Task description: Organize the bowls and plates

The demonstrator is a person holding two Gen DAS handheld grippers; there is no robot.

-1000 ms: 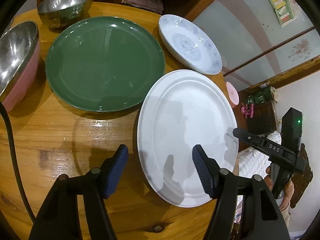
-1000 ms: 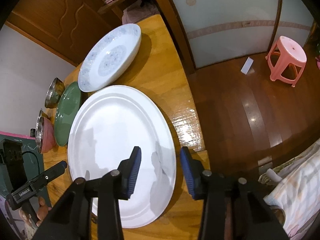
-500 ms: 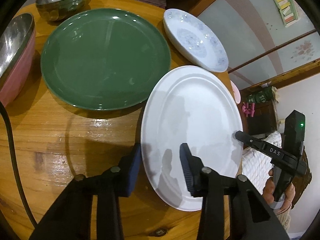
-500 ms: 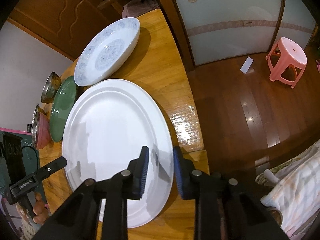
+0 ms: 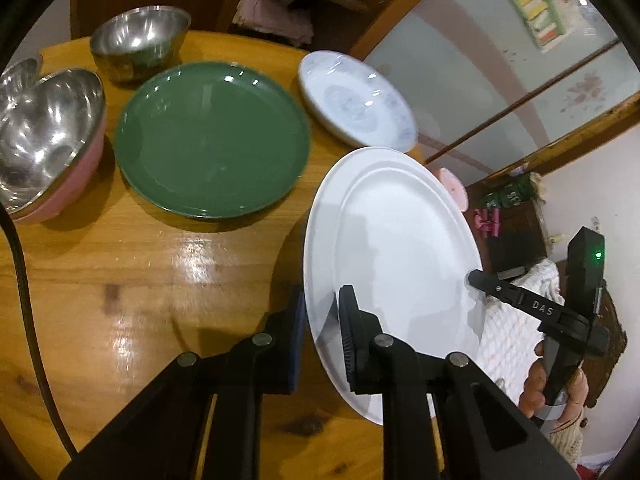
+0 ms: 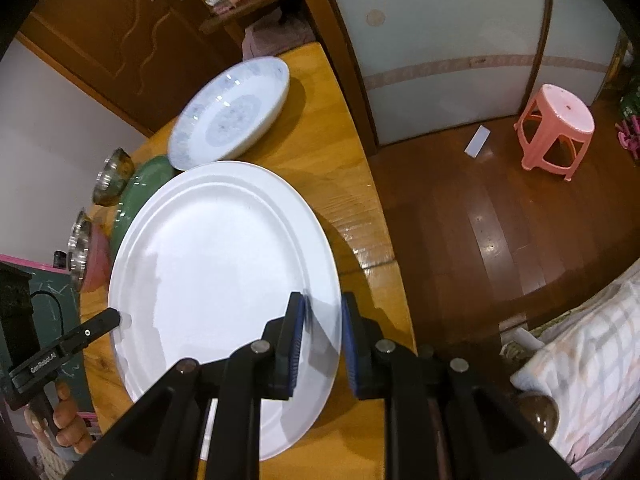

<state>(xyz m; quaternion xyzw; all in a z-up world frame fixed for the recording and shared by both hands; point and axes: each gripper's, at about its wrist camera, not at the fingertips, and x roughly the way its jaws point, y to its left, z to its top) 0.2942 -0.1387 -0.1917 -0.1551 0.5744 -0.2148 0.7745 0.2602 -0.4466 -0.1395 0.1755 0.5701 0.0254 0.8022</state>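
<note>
Both grippers pinch the large white plate (image 5: 400,264) by its rim. The left gripper (image 5: 322,328) clamps the edge at 7 o'clock in the left wrist view; the right gripper (image 6: 322,332) clamps the edge at 5 o'clock in the right wrist view. The plate appears tilted above the wooden desk (image 5: 160,264). At 10 o'clock of it lies the green plate (image 5: 212,140), at 12 o'clock the blue-patterned dish (image 5: 356,100). A steel bowl (image 5: 140,40) and a pink-sided bowl (image 5: 48,140) sit beyond the green plate.
</note>
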